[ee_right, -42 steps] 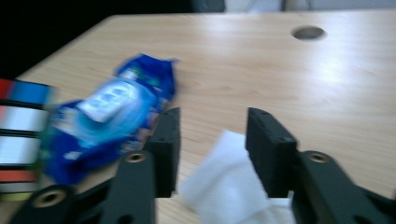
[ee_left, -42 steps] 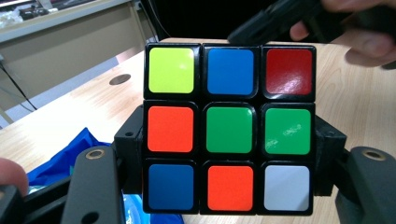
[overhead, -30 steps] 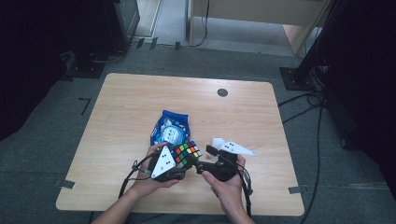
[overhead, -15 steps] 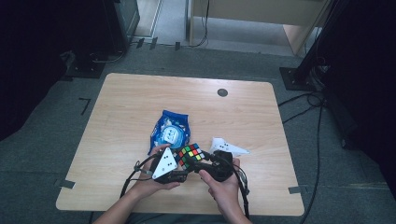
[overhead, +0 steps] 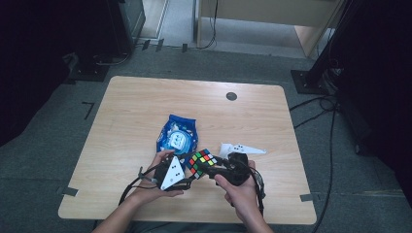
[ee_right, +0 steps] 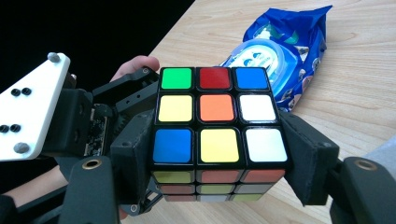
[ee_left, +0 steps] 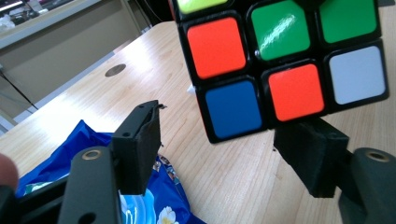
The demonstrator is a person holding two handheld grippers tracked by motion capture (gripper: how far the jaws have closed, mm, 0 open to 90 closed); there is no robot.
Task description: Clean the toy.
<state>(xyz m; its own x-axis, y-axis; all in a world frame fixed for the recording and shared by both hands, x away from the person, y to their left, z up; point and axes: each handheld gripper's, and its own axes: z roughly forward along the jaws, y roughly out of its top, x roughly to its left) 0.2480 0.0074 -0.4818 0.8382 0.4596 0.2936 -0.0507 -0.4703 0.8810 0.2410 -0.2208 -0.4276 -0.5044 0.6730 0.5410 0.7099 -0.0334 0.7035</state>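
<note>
So my right gripper [overhead: 210,171] has the cube [overhead: 202,162] clamped, one jaw on each side, just above the near part of the table [overhead: 252,111]. You can see it dead centre in the right gripper view, cube [ee_right: 217,130] squeezed tight. My left gripper [overhead: 187,173] sits right beside it with jaws apart, not holding anything; in its own view the cube [ee_left: 280,60] hangs just past them. A blue packet [overhead: 177,135] lies just behind, and there's a white wedge thing [overhead: 241,148] near the right hand [overhead: 240,194].
</note>
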